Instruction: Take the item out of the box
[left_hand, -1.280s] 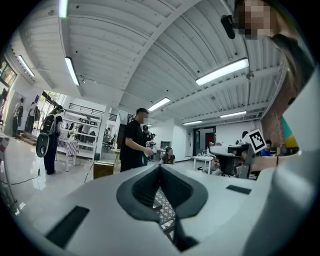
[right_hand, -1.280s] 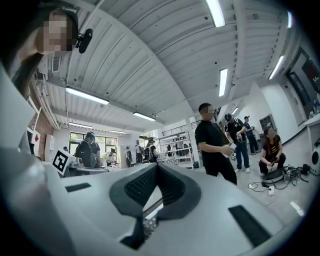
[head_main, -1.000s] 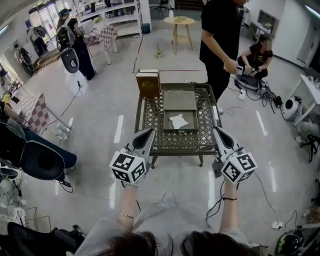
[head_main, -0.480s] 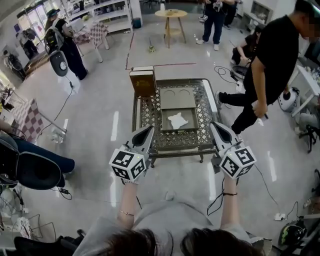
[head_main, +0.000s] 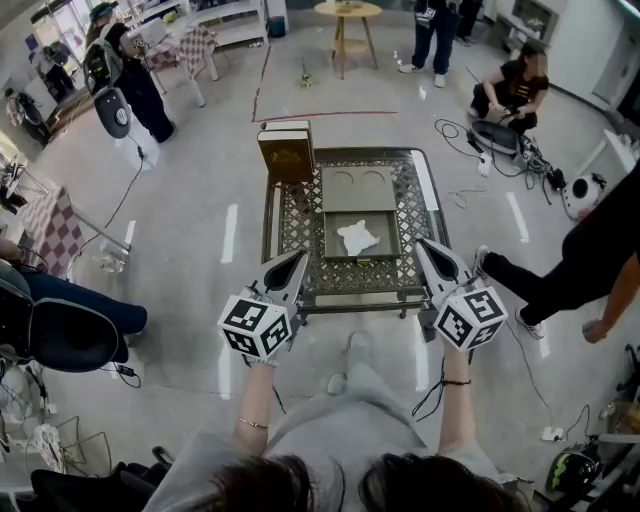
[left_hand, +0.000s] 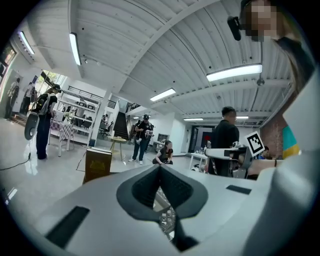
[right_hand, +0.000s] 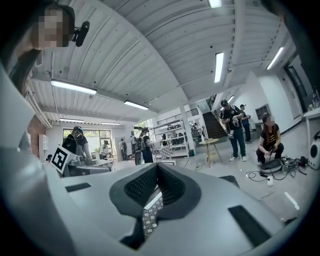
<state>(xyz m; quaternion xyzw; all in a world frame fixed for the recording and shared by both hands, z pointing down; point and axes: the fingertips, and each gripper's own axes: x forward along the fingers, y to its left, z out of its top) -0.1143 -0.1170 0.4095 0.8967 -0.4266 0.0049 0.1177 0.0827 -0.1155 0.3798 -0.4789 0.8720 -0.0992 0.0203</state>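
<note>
A low metal lattice table (head_main: 300, 235) carries an open shallow box (head_main: 362, 258) with a white crumpled item (head_main: 358, 237) lying in it. The box's flat lid (head_main: 357, 188) lies just beyond it. My left gripper (head_main: 300, 257) is shut and empty, hovering near the table's front left corner. My right gripper (head_main: 421, 244) is shut and empty too, over the front right corner. Both point towards the table, short of the box. In the left gripper view the jaws (left_hand: 160, 166) meet at the tip. The right gripper view shows its jaws (right_hand: 157, 165) meeting the same way.
A brown upright box (head_main: 286, 153) stands at the table's far left corner and shows in the left gripper view (left_hand: 97, 164). A person in black (head_main: 590, 262) walks close by on the right. Another person crouches (head_main: 515, 90) by cables. A dark chair (head_main: 70, 335) is at my left.
Both grippers moved a little forward towards the table, still shut. The person in black walked from behind the table round to its right side.
</note>
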